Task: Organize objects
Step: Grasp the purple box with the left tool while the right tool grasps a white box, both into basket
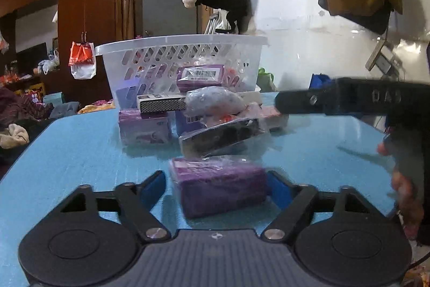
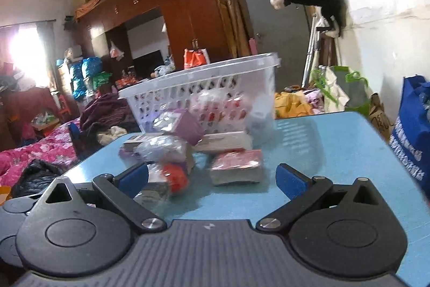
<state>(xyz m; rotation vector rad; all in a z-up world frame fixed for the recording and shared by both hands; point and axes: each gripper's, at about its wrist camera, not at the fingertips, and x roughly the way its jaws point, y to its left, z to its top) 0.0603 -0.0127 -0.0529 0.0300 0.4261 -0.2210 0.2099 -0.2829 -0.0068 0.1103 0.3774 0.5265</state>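
A pile of plastic-wrapped boxes lies on the blue table [image 1: 80, 147] in front of a clear white basket [image 1: 182, 41]. My left gripper [image 1: 216, 188] is low over the table, and a purple wrapped box [image 1: 219, 186] sits between its blue pads [image 1: 153, 188]. The pads stand close beside the box with a thin gap on the left. My right gripper [image 2: 212, 180] is open, just short of a pink wrapped box [image 2: 236, 166]. An orange-and-clear packet [image 2: 172, 179] lies by its left pad. In the left wrist view the right gripper's black body [image 1: 349, 98] reaches in from the right.
A black wrapped box [image 1: 220, 136], a grey pouch [image 1: 212, 101] and more purple boxes [image 1: 145, 125] are stacked near the basket [image 2: 199, 71], which holds several items. A blue bag [image 2: 414, 125] stands off the table's right edge. A bed [image 2: 40, 149] lies to the left.
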